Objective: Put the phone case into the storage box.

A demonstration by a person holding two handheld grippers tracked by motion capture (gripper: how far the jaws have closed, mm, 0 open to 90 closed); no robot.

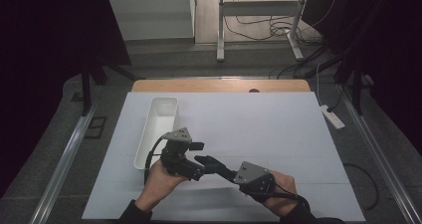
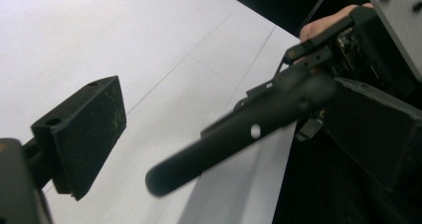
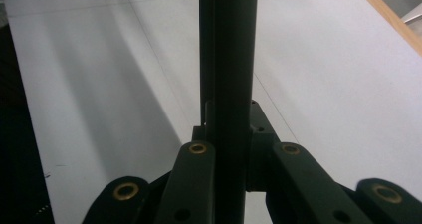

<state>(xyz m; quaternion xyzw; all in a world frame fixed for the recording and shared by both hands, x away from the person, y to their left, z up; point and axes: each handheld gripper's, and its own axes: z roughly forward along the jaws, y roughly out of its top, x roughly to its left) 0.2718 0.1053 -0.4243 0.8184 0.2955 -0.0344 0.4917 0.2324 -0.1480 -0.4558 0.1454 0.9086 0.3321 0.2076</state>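
Near the tabletop's [image 1: 278, 134] front edge, your right gripper [image 1: 205, 160], jaws closed and empty, sits between the left gripper's [image 1: 198, 157] wide-open jaws. The rigid tray [image 1: 149, 134] looks light; grip its rim.

Dim room: grey floor [image 1: 59, 134], black curtains [image 1: 45, 45], metal-legged desk [image 1: 259, 7] behind, cables [image 1: 268, 27].

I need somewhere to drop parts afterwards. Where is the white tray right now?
In the high view the white tray lies lengthwise on the left part of the white table cover, its near end just beyond the left gripper.
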